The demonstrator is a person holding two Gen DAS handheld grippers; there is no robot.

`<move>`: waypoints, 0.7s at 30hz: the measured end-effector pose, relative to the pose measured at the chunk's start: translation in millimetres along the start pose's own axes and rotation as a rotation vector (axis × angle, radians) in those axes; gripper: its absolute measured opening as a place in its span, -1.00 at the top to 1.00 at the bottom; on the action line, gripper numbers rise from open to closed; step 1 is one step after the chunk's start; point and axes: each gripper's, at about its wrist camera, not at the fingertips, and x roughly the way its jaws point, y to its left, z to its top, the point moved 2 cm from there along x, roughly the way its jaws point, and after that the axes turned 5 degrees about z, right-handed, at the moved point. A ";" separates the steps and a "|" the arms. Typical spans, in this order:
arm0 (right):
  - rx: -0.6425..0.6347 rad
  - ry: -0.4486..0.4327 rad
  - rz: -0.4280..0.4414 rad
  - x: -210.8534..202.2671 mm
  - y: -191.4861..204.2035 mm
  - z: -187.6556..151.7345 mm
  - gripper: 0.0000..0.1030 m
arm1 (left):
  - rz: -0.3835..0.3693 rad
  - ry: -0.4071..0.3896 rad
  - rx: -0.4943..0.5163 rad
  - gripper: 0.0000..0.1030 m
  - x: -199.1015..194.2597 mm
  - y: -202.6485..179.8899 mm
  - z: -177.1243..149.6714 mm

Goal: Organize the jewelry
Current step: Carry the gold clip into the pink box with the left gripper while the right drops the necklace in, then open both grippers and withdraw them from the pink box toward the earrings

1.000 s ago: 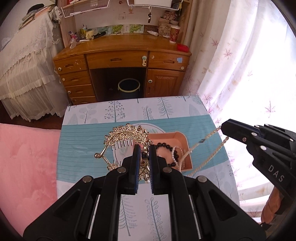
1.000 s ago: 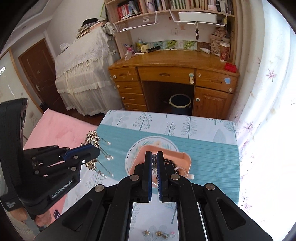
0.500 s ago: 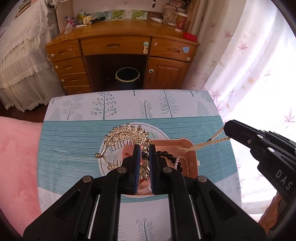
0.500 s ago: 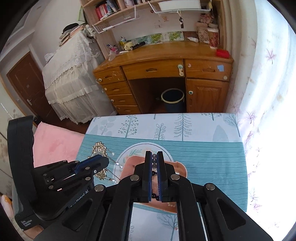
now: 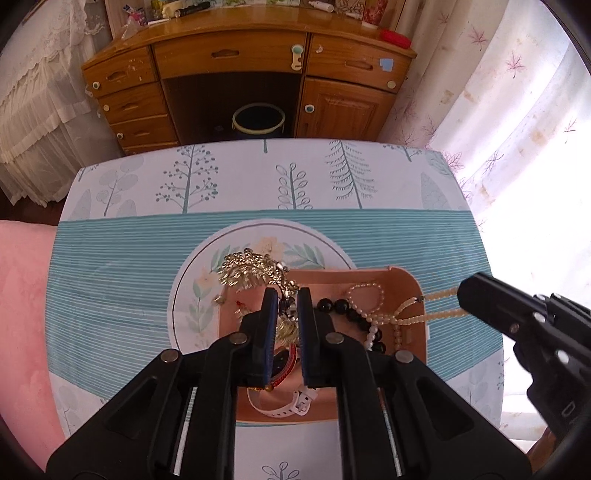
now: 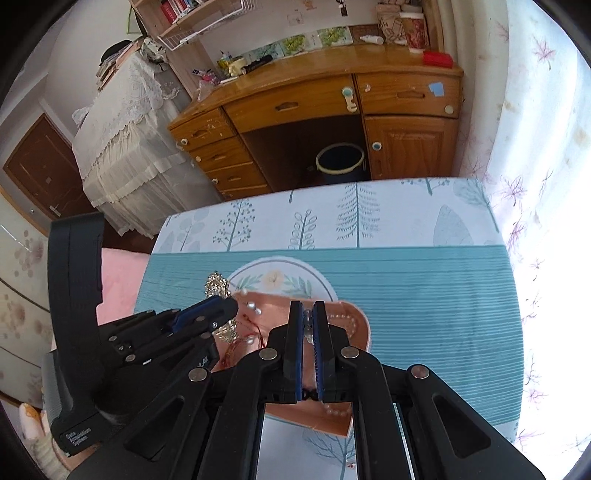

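Your left gripper is clamped on the gold hair comb, which hangs just over the left end of the pink tray directly below; your right gripper, clamped on the cream bead necklace, is beside it.

Peach tray, gold hairpiece, black beads, teal-striped tree-print tablecloth

Home bedroom, wooden desk w/ drawers, lace-covered bed, floral curtains, bookshelf
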 end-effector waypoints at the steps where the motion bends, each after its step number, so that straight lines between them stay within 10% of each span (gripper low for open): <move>1: 0.001 0.015 0.010 4.2 -2.0 -2.1 0.90 | -0.002 0.006 -0.003 0.86 0.4 0.6 0.0; 9: 0.002 0.047 0.034 14.3 -3.8 -22.0 0.76 | 0.007 -0.009 -0.046 0.26 -15.5 16.5 -8.4; 21: -0.007 0.074 0.050 -8.1 1.4 -80.2 0.75 | 0.023 -0.031 -0.038 0.25 -68.7 42.1 -67.7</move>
